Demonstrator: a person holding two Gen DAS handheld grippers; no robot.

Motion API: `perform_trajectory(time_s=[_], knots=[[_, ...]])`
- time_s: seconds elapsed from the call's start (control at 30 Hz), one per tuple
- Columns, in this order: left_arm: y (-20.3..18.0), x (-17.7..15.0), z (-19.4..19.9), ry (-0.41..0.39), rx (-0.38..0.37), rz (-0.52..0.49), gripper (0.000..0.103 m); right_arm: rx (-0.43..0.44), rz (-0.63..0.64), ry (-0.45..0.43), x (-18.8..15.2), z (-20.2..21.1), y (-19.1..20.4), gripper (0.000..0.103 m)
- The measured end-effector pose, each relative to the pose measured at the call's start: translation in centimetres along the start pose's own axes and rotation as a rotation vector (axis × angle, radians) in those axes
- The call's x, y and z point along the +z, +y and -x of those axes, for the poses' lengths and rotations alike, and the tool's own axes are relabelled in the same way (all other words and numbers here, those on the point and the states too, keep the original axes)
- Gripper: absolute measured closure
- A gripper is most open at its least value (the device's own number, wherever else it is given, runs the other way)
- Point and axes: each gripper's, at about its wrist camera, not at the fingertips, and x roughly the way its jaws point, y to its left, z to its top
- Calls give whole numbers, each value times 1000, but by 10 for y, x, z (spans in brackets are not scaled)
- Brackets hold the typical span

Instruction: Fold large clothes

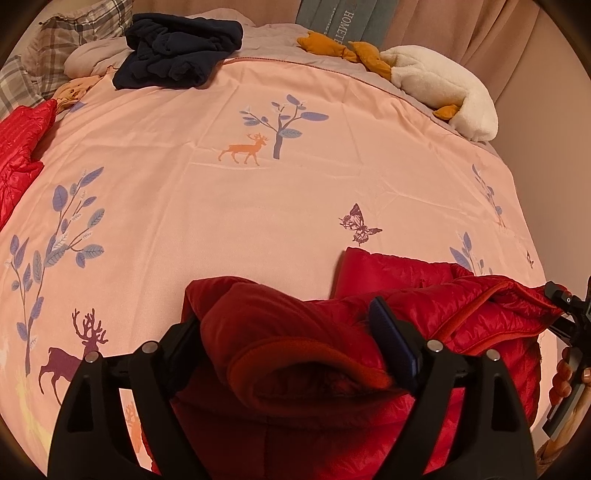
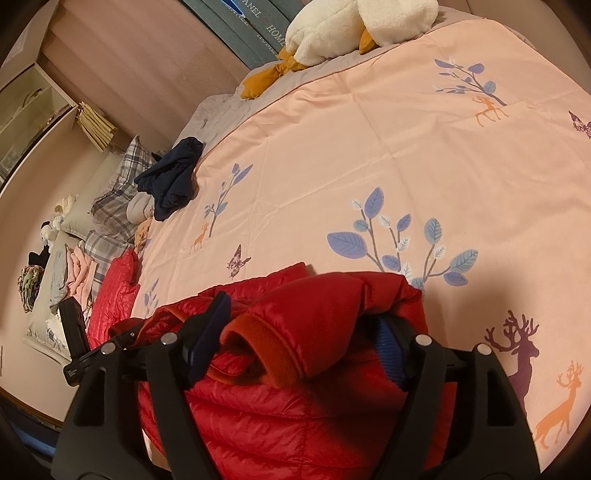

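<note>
Fingers (image 1: 391,332) of both grippers straddle the red jacket (image 1: 295,332).

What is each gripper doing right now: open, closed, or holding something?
Left gripper: jaws wide around the red jacket; whether it grips cannot be told.
Right gripper: jaws wide around the same jacket; whether it grips cannot be told.

On the pink duvet (image 1: 295,192): 2 red puffer jackets, one at its near edge (image 1: 424,295), one at its left edge (image 1: 18,140); 1 navy garment (image 1: 177,48); 1 white plush goose (image 1: 443,85); probably 2 plaid pillows (image 1: 74,26).
</note>
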Motion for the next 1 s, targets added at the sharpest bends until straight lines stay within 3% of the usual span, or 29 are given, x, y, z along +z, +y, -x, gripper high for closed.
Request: perform_trajectory(time_s=[0.7, 0.83, 1.0], knots=[[1, 3, 13, -23, -23, 43, 12, 7, -10, -34, 8, 16, 6, 19], [3, 4, 19, -57, 14, 47, 1, 8, -12, -38, 9, 17, 6, 18], [7, 6, 25, -69, 13, 42, 1, 7, -14, -42, 9, 18, 6, 18]])
